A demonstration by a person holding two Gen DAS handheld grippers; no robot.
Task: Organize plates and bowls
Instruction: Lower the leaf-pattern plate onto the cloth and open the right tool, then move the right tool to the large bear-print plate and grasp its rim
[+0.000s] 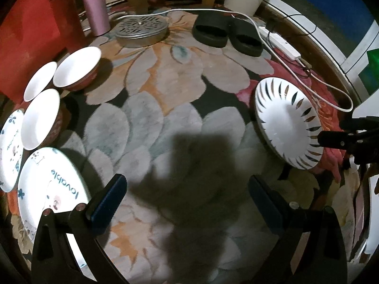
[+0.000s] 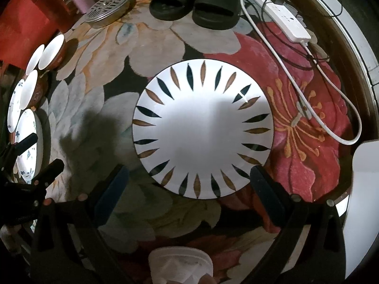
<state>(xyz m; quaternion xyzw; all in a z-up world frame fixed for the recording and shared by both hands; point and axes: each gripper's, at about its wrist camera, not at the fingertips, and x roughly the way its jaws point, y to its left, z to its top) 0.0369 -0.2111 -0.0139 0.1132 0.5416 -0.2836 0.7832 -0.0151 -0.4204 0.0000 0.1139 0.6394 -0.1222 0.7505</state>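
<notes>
Two grippers, left and right, both with jaws wide open, empty. I see leaf-patterned plate at 12 o'clock of the right one, flat on tabletop.

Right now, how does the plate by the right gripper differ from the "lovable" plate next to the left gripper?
The leaf-rim plate carries a ring of dark and brown leaf marks around a plain white centre; the lovable plate has blue lettering and small cartoon prints. The leaf-rim plate lies alone on the floral tablecloth, while the lovable plate sits crowded beside the bowls. Both are round, white and ungripped.
</notes>
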